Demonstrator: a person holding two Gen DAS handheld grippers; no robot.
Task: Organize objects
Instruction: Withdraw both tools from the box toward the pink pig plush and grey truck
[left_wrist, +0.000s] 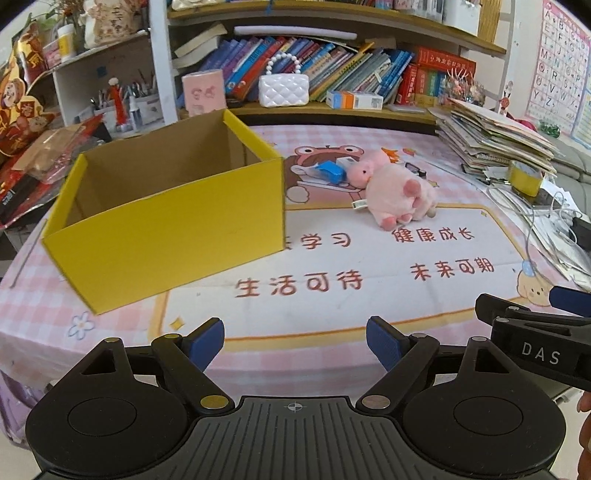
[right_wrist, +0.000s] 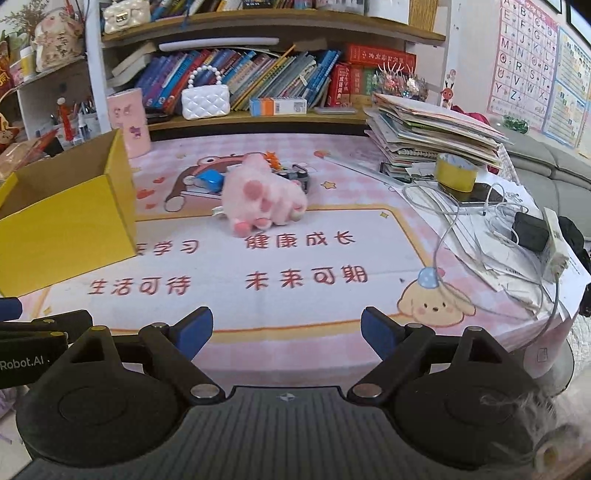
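An open yellow cardboard box (left_wrist: 166, 229) stands on the left of the pink table mat; it also shows in the right wrist view (right_wrist: 66, 221) and looks empty inside. A pink plush pig (left_wrist: 395, 188) lies on its side mid-table, also seen from the right wrist (right_wrist: 264, 194). A small blue box (left_wrist: 330, 171) lies behind it, (right_wrist: 210, 181) in the right wrist view, and a small dark toy (right_wrist: 297, 175) beside it. My left gripper (left_wrist: 295, 345) is open and empty near the front edge. My right gripper (right_wrist: 286, 334) is open and empty beside it.
A bookshelf (left_wrist: 332, 107) with a white handbag (left_wrist: 282, 88) runs along the back. A stack of papers (right_wrist: 432, 129), a yellow tape roll (right_wrist: 456, 173), cables and a charger (right_wrist: 530, 230) crowd the right side. Red packets (left_wrist: 37, 177) lie left of the box.
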